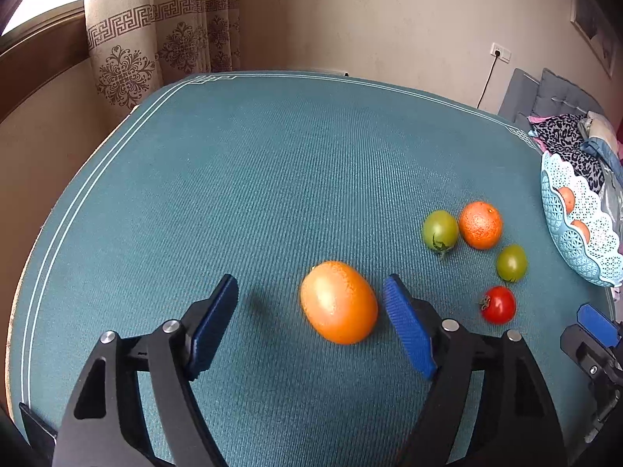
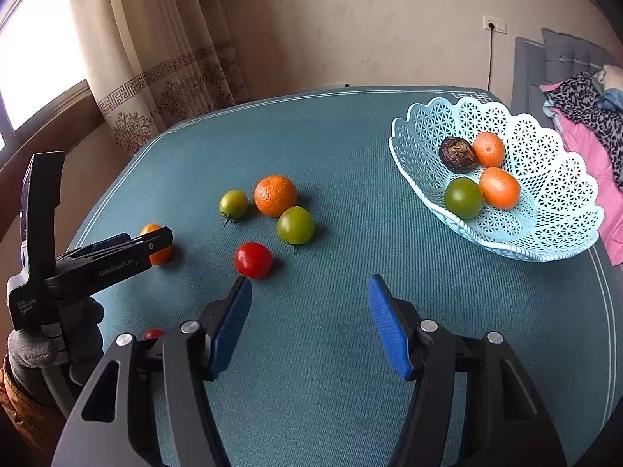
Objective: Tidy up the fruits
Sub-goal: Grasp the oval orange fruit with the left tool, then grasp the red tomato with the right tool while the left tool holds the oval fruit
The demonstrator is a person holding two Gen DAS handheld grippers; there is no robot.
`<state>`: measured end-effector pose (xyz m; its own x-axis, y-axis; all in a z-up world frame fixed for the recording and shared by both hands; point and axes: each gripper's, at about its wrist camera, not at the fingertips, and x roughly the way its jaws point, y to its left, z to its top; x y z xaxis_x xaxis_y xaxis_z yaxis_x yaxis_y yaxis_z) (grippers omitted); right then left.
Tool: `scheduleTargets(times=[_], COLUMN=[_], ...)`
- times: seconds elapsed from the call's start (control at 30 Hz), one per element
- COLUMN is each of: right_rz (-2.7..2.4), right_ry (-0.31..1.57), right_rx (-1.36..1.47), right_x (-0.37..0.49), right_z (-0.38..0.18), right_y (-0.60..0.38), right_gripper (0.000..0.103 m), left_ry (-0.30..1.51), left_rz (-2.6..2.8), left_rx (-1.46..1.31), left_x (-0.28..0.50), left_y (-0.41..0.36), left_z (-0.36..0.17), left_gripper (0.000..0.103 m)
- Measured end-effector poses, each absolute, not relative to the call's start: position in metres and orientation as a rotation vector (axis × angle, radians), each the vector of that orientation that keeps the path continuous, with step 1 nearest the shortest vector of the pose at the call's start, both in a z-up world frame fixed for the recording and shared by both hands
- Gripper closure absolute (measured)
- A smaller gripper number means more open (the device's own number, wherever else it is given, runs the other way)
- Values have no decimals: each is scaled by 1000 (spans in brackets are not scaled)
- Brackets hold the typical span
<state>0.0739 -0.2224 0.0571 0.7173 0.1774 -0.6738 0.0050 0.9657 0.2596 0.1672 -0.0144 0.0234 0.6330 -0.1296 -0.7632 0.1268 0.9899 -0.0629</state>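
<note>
Teal ribbed tablecloth (image 1: 272, 179) spreads before a patterned cream curtain (image 1: 128, 58). We see the smooth oval orange fruit (image 1: 338, 302), long axis tilted, resting between our left gripper's (image 1: 309, 325) unclenched blue pads; our right gripper (image 2: 307, 321) gapes empty.

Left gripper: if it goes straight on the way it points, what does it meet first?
The orange, lying between the open left gripper pads, nearer the right-hand one. Neither pad seems to touch it yet, though depth is hard to judge.
</note>
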Motion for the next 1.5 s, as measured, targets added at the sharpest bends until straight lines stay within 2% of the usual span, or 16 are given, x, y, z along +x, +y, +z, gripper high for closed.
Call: scheduleTargets(times=[0.2, 0.33, 0.37, 0.77, 1.03, 1.3, 1.4, 1.5], right_rz=[115, 134, 137, 183, 188, 177, 174, 174], right_ry=[779, 783, 784, 806, 836, 842, 838, 836], right_rx=[258, 253, 249, 214, 193, 166, 160, 147], right_x=[80, 85, 86, 103, 121, 132, 133, 131], right_z=[53, 53, 53, 49, 39, 32, 32, 32], right_y=[-217, -211, -209, -185, -171, -163, -163, -163], right_gripper=[41, 41, 41, 42, 56, 65, 73, 74], left_ry=[868, 855, 850, 785, 758, 757, 759, 760], left_rz=[-153, -190, -195, -182, -178, -178, -178, -179], left_rx=[7, 10, 12, 22, 18, 13, 12, 13], left_x=[166, 161, 160, 145, 138, 137, 138, 138], left_y=[-17, -22, -23, -19, -17, -17, -17, -17], left_z=[16, 18, 19, 33, 41, 42, 41, 41], left_gripper=[41, 61, 63, 63, 63, 63, 63, 63])
